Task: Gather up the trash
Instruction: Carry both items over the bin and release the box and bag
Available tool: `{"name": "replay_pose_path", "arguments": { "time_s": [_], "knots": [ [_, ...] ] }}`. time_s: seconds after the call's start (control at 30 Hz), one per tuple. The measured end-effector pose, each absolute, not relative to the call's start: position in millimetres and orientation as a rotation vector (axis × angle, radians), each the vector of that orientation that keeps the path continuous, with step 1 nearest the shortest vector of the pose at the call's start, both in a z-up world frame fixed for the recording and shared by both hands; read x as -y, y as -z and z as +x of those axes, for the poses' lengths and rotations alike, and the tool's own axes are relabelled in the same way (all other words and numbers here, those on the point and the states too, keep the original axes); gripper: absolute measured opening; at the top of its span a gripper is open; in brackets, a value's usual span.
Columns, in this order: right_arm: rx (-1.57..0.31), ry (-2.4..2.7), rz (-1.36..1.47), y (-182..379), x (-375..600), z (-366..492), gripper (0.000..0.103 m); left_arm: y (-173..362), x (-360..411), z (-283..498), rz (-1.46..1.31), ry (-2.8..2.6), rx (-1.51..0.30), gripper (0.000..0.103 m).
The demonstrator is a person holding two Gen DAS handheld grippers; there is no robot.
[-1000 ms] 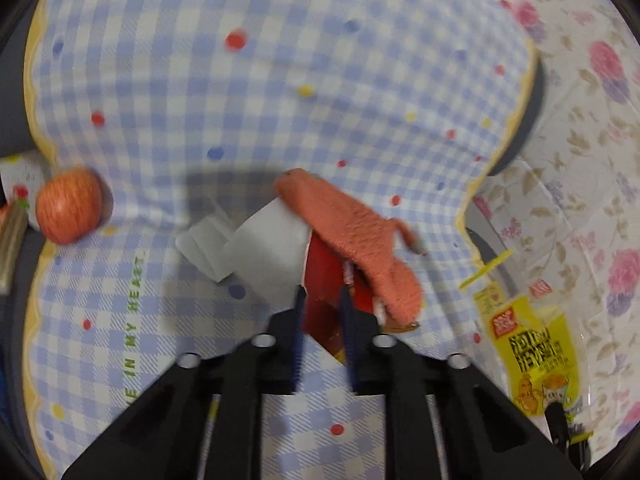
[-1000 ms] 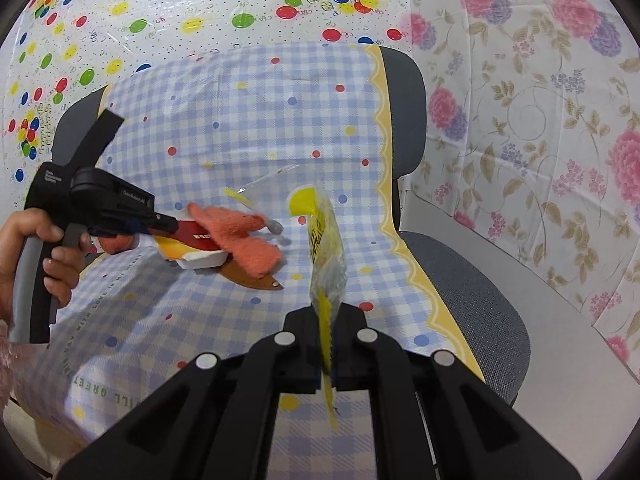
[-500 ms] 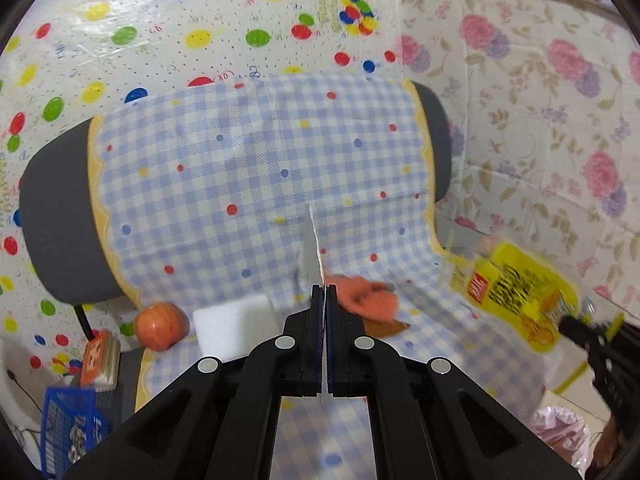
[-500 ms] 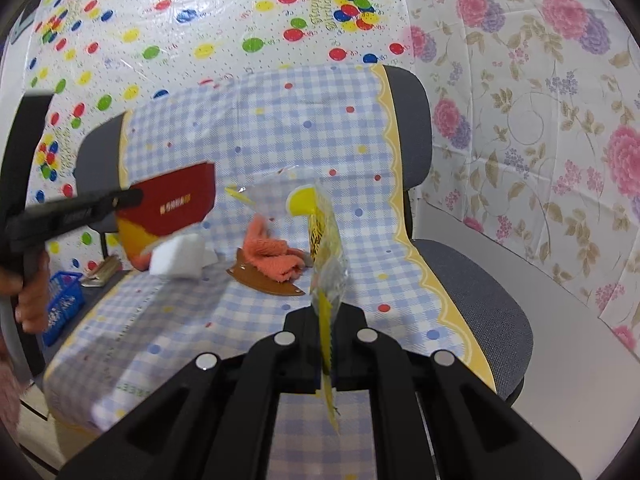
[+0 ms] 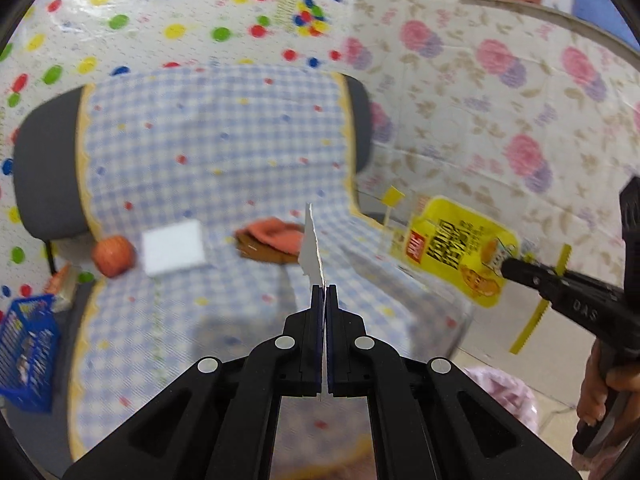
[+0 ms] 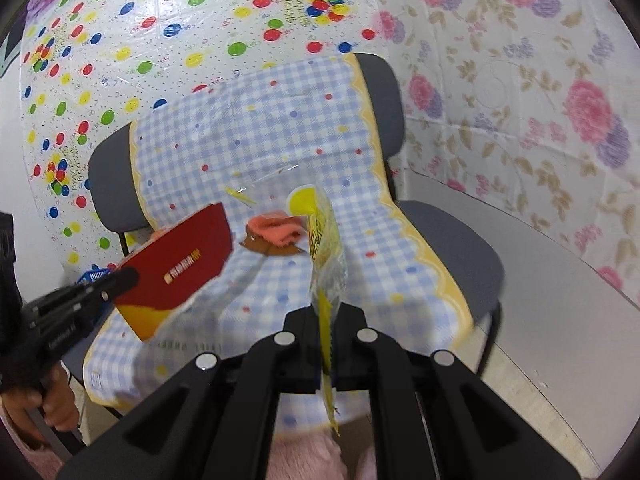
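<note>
Red carton (image 6: 176, 270), flattened, red with a yellow end, is clamped edge-on in the left gripper (image 5: 324, 294) and held in the air above the front-left part of the chair seat; in the left wrist view only its thin white edge (image 5: 312, 252) shows, sticking up from the closed jaws. In the right wrist view the left gripper (image 6: 120, 280) comes in from the left, a hand (image 6: 48, 404) on its handle.

Yellow wrapper (image 6: 322, 248), clear plastic with yellow print, is pinched in the right gripper (image 6: 326, 312), also off the seat, its tail hanging down between the fingers. In the left wrist view the same wrapper (image 5: 456, 248) is face-on, held up right of the chair by the right gripper (image 5: 506, 268).

On the chair cloth (image 5: 224, 152), blue-white check with dots: an orange rag (image 5: 272, 232) lying on a brown piece (image 5: 264, 254) mid-seat, a white sponge (image 5: 174, 248) left of it, an apple (image 5: 112, 256) at the left seat edge just beside the sponge. Rag also visible in the right view (image 6: 276, 230).

Blue basket (image 5: 26, 360) on the floor left of the chair. Pink bag (image 5: 504, 396) low on the right. Dotted sheet (image 6: 160, 40) behind the chair, floral sheet (image 6: 540, 100) to the right.
</note>
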State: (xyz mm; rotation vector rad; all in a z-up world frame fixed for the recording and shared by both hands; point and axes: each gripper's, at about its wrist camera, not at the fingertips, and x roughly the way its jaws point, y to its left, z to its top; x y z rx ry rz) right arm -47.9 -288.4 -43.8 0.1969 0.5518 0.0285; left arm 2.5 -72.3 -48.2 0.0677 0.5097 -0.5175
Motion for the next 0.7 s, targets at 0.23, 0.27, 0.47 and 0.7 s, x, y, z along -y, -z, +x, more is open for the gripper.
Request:
{"name": "replay_pose_path", "arguments": {
  "time_s": [0.23,0.27,0.47,0.7],
  "knots": [
    [-0.606,0.094,0.216,60,313,-102,0.003,70,117,-39,0.114,0.689,-0.551,0.002],
    [-0.617,0.120,0.225,63,319,-111,0.003,72,124,-43,0.124,0.711,-0.557,0.002],
    [-0.690,0.248,0.269,87,348,-155,0.003,88,165,-67,0.188,0.847,-0.609,0.002],
    [-0.806,0.317,0.318,124,370,-174,0.003,113,204,-74,0.254,0.951,-0.725,0.002]
  ]
}}
